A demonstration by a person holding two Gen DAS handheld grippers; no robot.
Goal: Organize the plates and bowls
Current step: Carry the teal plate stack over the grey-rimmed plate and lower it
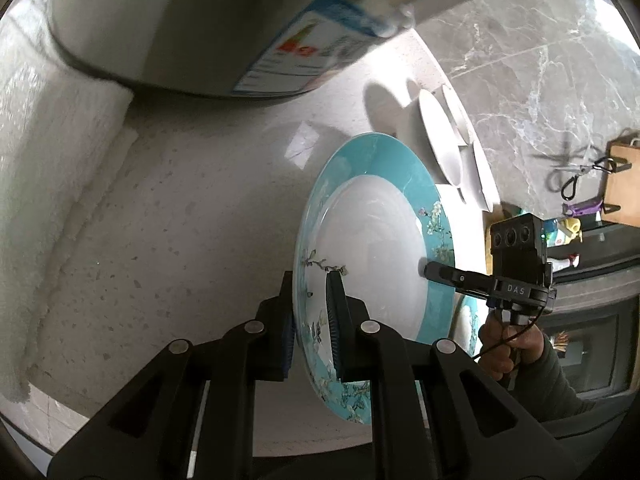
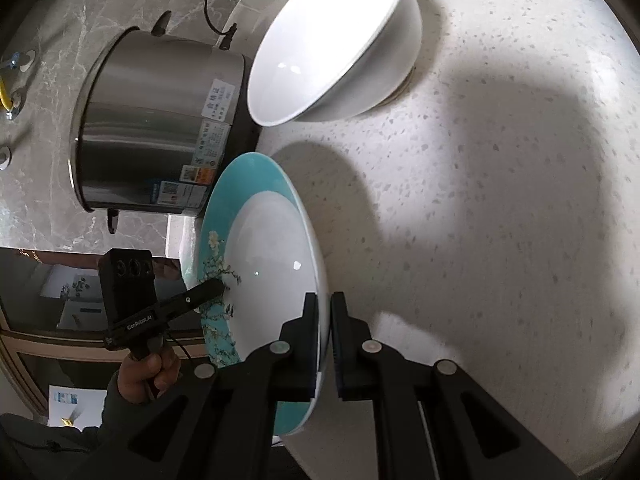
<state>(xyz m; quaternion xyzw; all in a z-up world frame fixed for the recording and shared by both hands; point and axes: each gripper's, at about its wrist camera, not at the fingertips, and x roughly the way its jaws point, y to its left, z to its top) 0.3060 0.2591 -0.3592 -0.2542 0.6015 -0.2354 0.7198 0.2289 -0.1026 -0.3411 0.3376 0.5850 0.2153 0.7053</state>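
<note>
Two hand-held grippers on one plate here, so this looks like the pick-up step for the round turquoise-rimmed ceramic plate with the white centre and blossom-branch print [image 1: 372, 248]. The left hand-held gripper [image 1: 312, 320] has its pads clamped on the near rim, one pad on each face. The right hand-held gripper [image 2: 324, 344] is pinched onto the opposite rim the same way. The plate sits between them, tipped steeply on edge above the pale speckled stone desk [image 2: 500, 220].

I'd guess the next move is carrying it over to stack with the other dishes. That needs both hands moving together, since a glazed rim can slip out of thin pads if one side leads or twists.

A second rim with the same teal pattern [image 1: 468, 324] peeks out behind it, maybe a matching plate, but that bit of the view is too cramped to be sure.

Nearby: a deep white ceramic bowl [image 2: 332, 48] on the desk beyond the plate, and a brushed steel cooker pot with stickers [image 2: 156, 128] just beside it.
</note>
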